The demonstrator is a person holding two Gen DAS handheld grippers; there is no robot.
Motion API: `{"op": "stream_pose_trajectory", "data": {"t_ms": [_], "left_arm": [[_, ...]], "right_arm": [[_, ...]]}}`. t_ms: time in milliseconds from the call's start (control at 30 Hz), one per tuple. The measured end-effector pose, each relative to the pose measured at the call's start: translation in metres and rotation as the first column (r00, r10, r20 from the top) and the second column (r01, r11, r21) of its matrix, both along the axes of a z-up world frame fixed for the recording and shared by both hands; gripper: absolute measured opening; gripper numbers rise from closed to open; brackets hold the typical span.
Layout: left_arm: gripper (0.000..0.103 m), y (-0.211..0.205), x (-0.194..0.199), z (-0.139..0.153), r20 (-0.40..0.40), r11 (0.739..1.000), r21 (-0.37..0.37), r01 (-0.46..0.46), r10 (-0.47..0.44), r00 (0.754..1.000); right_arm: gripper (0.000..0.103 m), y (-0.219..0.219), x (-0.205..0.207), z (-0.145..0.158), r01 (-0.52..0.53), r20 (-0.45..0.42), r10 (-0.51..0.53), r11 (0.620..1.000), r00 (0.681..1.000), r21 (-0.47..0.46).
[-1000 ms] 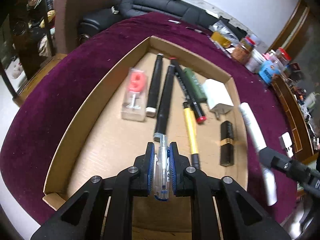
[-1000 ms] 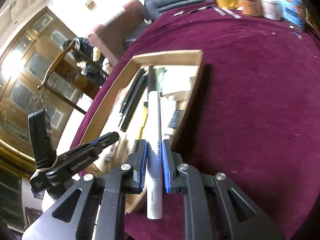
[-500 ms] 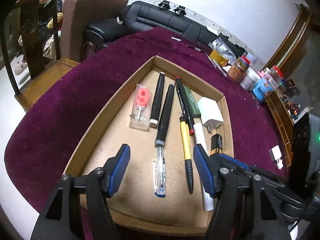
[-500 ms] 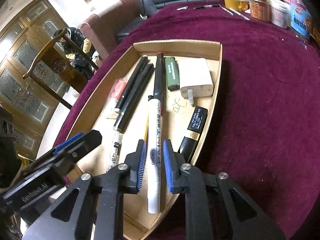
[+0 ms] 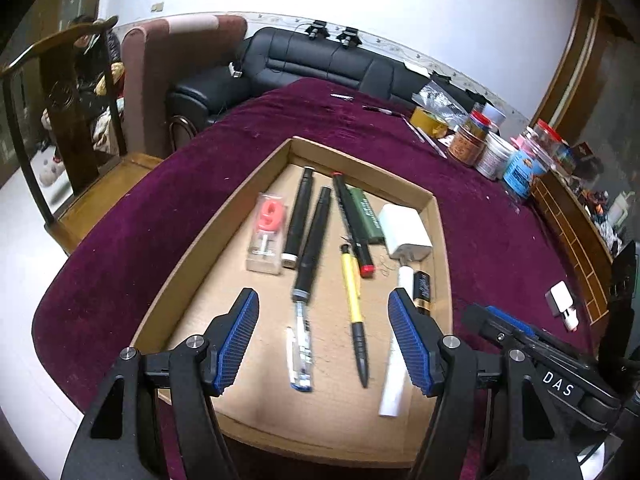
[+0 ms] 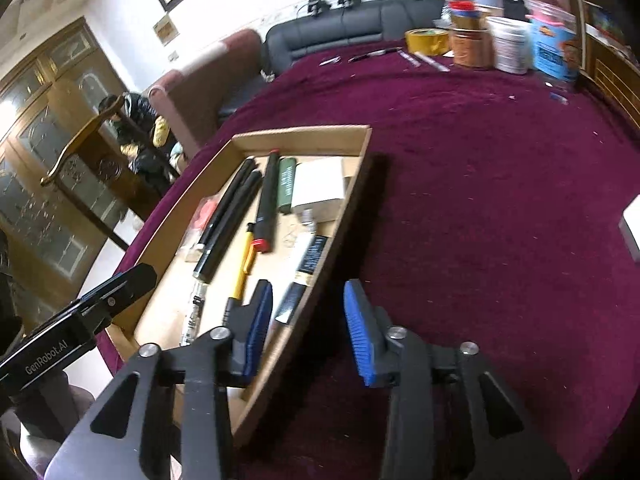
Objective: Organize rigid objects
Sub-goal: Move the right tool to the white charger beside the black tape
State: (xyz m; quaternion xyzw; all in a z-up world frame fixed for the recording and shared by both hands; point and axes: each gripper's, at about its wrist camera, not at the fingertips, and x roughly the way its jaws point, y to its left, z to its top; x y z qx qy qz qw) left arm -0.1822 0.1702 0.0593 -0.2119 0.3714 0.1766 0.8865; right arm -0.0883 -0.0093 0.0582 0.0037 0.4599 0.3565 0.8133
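Note:
A shallow cardboard tray [image 5: 224, 216] [image 6: 352, 196] lies on the maroon tablecloth. It holds several items in a row: a clear ballpoint pen [image 5: 301, 354], a yellow pen [image 5: 354, 300], a white paint marker [image 5: 394, 376] [image 6: 298, 256], black markers [image 5: 312, 240], a red candle pack [image 5: 267, 236], a white charger [image 5: 406, 232] and a black lipstick [image 5: 423, 294]. My left gripper [image 5: 324, 340] is open and empty above the tray's near end. My right gripper [image 6: 308, 328] is open and empty over the tray's right wall.
Jars, tubs and a tape roll [image 6: 426, 42] stand at the table's far side [image 5: 496, 152]. A small white adapter [image 5: 562, 304] lies on the cloth to the right of the tray. A wooden chair [image 5: 60, 128] and sofa stand behind.
My left gripper let go of the clear pen and drew back. My right gripper set the white marker in the tray, opened and pulled away to the right.

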Motion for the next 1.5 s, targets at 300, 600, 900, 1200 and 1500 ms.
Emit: {"op": "stream_pose_trajectory", "data": {"t_ms": [300, 600, 900, 1200, 1500], "left_arm": [[0.067, -0.044, 0.009, 0.016, 0.002, 0.994, 0.083, 0.071, -0.071, 0.997], [0.067, -0.097, 0.022, 0.028, 0.002, 0.972, 0.1, 0.213, -0.214, 0.977], [0.067, -0.145, 0.039, 0.02, -0.041, 0.935, 0.059, 0.349, -0.347, 0.937], [0.067, -0.167, 0.036, 0.016, -0.056, 0.92, 0.033, 0.39, -0.388, 0.92], [0.067, -0.163, 0.039, 0.011, -0.048, 0.921, -0.025, 0.39, -0.391, 0.919]], "right_arm": [[0.037, -0.035, 0.01, -0.004, 0.066, -0.017, -0.065, 0.997, 0.998, 0.036], [0.036, -0.095, 0.034, 0.0, 0.162, 0.01, -0.163, 0.986, 0.987, 0.05], [0.041, -0.212, 0.109, 0.021, 0.412, 0.101, -0.407, 0.911, 0.908, -0.034], [0.051, -0.235, 0.168, 0.005, 0.4, 0.042, -0.398, 0.915, 0.916, -0.052], [0.064, -0.191, 0.136, 0.016, 0.039, -0.179, -0.004, 0.981, 0.984, 0.189]]}}
